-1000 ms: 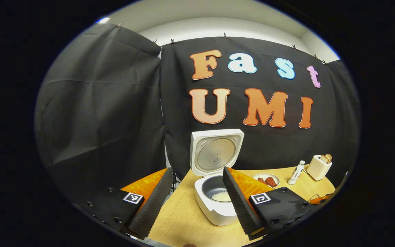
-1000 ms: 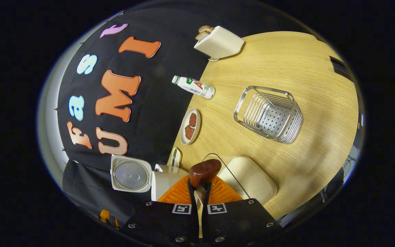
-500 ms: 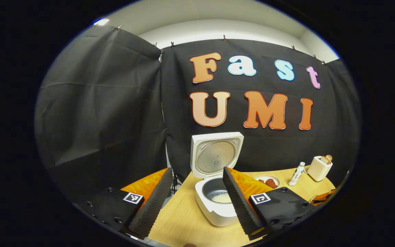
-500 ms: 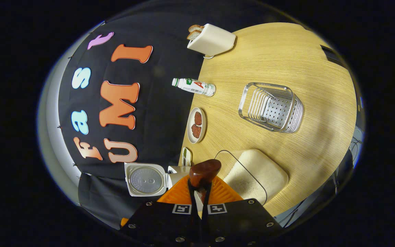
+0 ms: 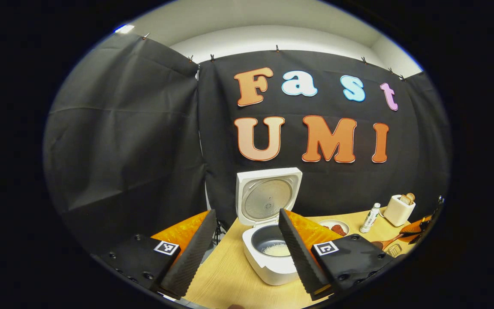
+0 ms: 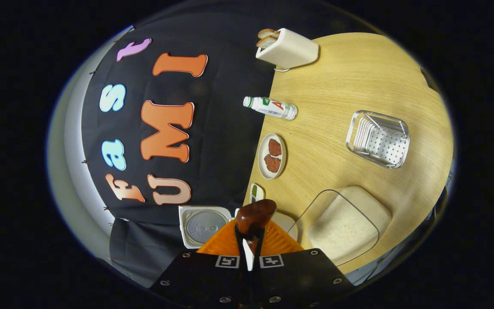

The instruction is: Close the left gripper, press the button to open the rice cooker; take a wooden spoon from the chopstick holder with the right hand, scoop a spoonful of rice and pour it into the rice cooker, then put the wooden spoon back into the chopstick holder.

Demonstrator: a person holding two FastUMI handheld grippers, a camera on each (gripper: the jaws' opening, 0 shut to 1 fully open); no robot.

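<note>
Left gripper (image 5: 247, 251) is held idle with jaws spread; the rice cooker (image 5: 268, 257) at 6 o'clock stands lid-up with rice in the pot, so pouring is judged done. Right gripper (image 6: 250, 246) is clamped on the wooden spoon (image 6: 254, 216), carried for return to the chopstick holder (image 6: 378, 138) at 3 o'clock.

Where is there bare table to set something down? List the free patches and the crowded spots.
Free: the broad wood between toaster, bottle and chopstick holder; also the strip left of the rice cooker. Crowded: the wall edge, where bottle, plate and cooker line up, and around the rice container.
</note>
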